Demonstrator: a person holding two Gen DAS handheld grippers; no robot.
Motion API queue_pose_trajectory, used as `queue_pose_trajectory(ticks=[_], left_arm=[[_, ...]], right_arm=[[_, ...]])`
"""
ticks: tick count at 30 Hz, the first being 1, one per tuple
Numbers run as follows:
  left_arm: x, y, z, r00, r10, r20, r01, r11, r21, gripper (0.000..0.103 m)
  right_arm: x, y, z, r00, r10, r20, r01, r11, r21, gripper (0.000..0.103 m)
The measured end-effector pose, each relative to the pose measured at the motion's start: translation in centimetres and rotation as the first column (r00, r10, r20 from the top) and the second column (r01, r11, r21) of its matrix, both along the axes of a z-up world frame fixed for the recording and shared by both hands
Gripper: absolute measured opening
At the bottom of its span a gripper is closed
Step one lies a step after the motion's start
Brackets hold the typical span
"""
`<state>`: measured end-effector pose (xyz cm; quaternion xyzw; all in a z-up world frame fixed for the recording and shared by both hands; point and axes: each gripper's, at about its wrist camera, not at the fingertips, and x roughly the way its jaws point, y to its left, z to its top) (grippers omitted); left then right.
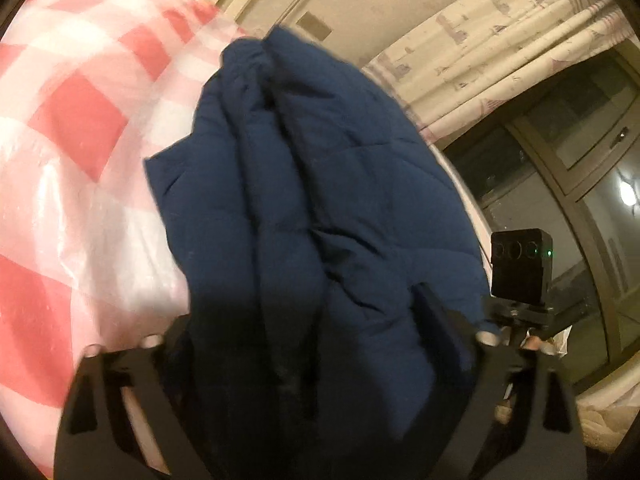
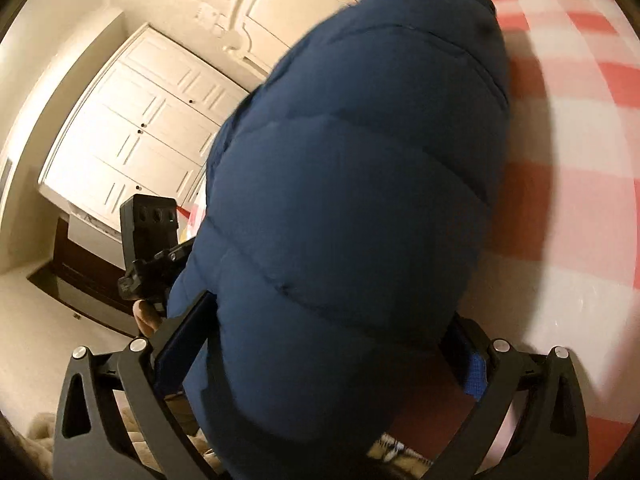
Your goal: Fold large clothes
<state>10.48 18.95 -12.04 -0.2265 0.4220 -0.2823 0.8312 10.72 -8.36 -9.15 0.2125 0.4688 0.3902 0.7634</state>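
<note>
A dark blue puffy jacket (image 1: 312, 168) lies bunched on the red-and-white checked bed cover (image 1: 80, 120). In the left wrist view my left gripper (image 1: 304, 312) has the jacket's near end packed between its jaws, and the fabric bulges over the right finger (image 1: 436, 320). In the right wrist view the quilted jacket (image 2: 360, 180) fills the space between the jaws of my right gripper (image 2: 332, 312). Those jaws stand wide, and a gap shows beside the blue pad (image 2: 476, 372). The jacket hides both grippers' inner faces.
The other hand-held gripper shows at the side of each view (image 1: 520, 268) (image 2: 148, 232), with a person's fingers (image 2: 146, 316) below it. A curtain (image 1: 500, 40) and dark window (image 1: 580, 140) lie past the bed. White wardrobe doors (image 2: 140, 120) stand on the other side.
</note>
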Motion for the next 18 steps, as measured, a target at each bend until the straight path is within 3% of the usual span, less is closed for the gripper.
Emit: queue_pose_trajectory(ticks=[3, 6, 13, 18], left_arm=[[-0.7, -1.2, 1.5, 0.998, 0.028, 0.055, -0.030, 0.999, 0.036, 0.060], [0.0, -3.4, 3.1, 0.992, 0.033, 0.123, -0.040, 0.998, 0.057, 0.052], [8.0, -10.5, 6.5, 0.971, 0.036, 0.236, -0.051, 0.997, 0.061, 0.050], [15.5, -16.3, 5.6, 0.982, 0.061, 0.179, -0.069, 0.997, 0.035, 0.050]], right_arm=[[-1.1, -0.2, 1.5, 0.993, -0.014, 0.120, 0.019, 0.999, -0.042, 0.082], [-1.1, -1.5, 3.1, 0.975, -0.069, 0.209, 0.081, 0.996, -0.047, 0.077], [3.4, -7.8, 6.7, 0.919, -0.212, 0.334, 0.232, 0.973, -0.020, 0.074], [10.2, -12.7, 6.8, 0.909, -0.280, 0.310, 0.309, 0.950, -0.047, 0.073]])
